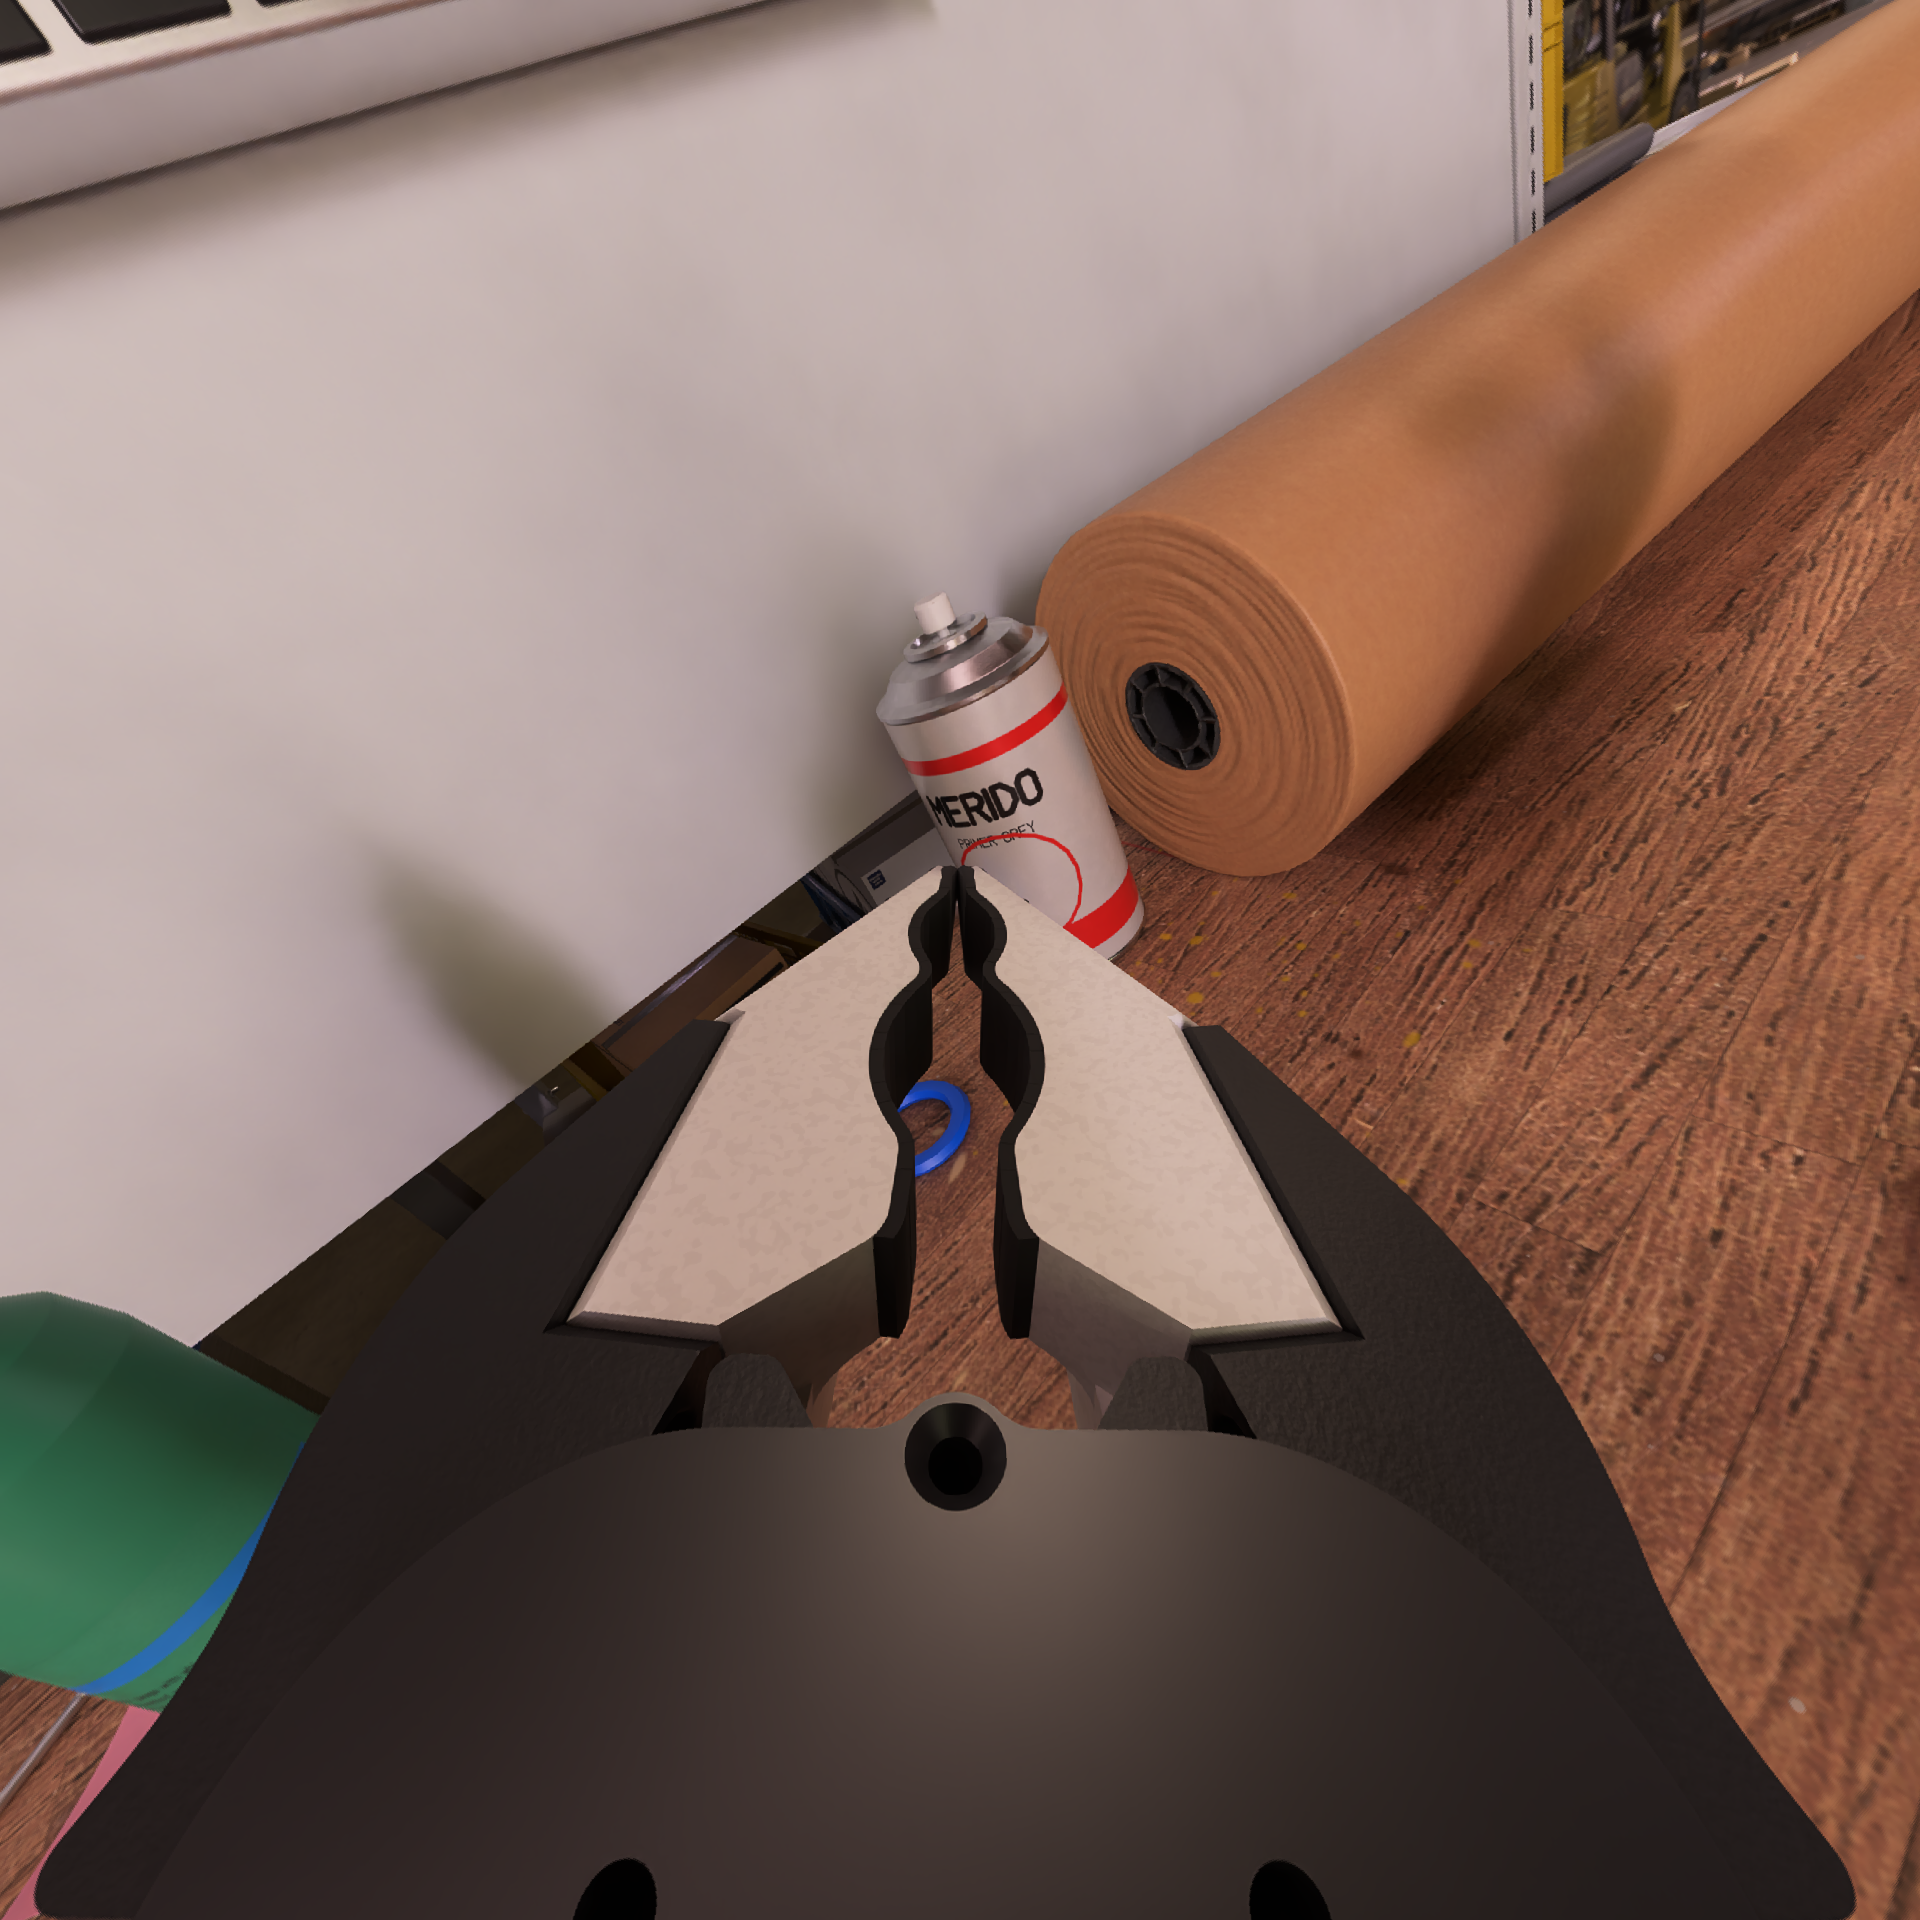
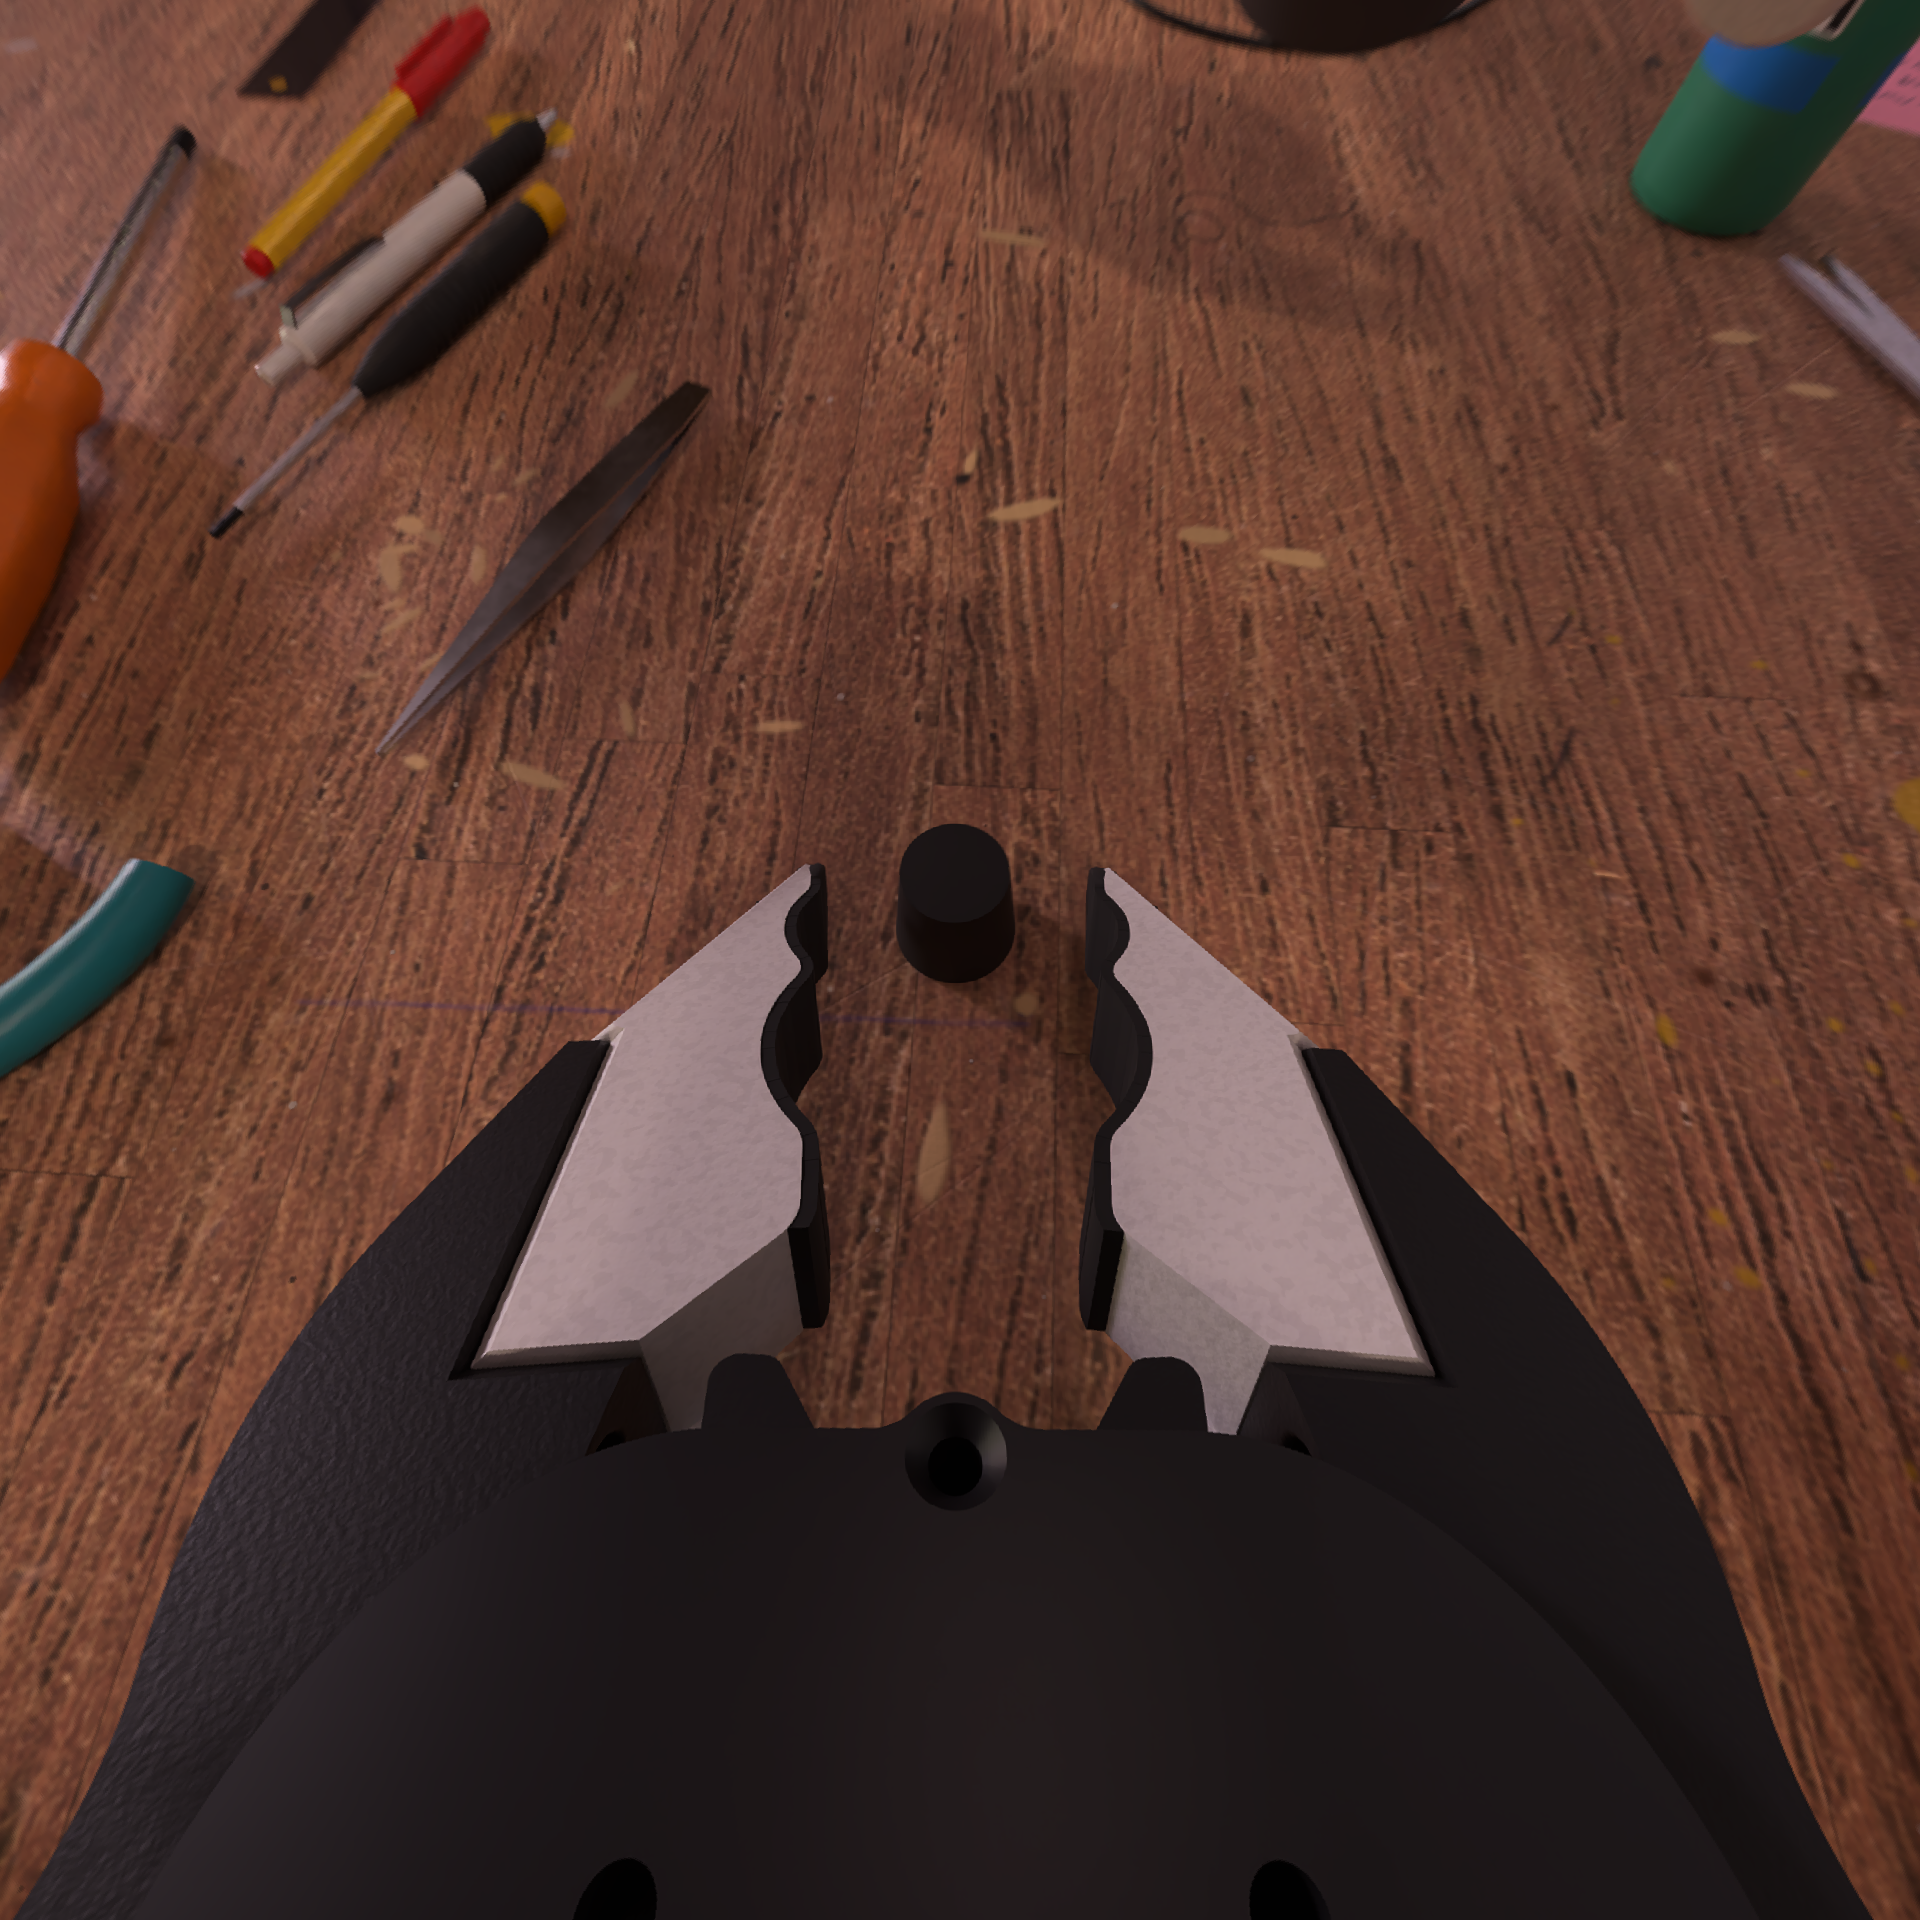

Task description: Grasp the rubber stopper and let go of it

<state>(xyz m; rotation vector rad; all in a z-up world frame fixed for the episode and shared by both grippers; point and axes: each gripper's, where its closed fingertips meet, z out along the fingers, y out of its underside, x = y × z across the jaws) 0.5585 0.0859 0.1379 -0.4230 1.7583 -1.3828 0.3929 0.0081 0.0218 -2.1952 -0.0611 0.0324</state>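
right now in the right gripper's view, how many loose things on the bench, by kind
rubber stopper: 1, between the open right gripper fingertips
screwdrivers: 2
pens and markers: 2
tweezers: 2
green bottle: 1
teal hose piece: 1
dark flat strip: 1
total: 10, all on the wooden bench

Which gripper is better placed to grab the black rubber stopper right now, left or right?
Right. The right hand-held gripper is open with the rubber stopper standing between its fingertips. The left hand-held gripper is shut, aimed at a spray can, with no stopper in its view.
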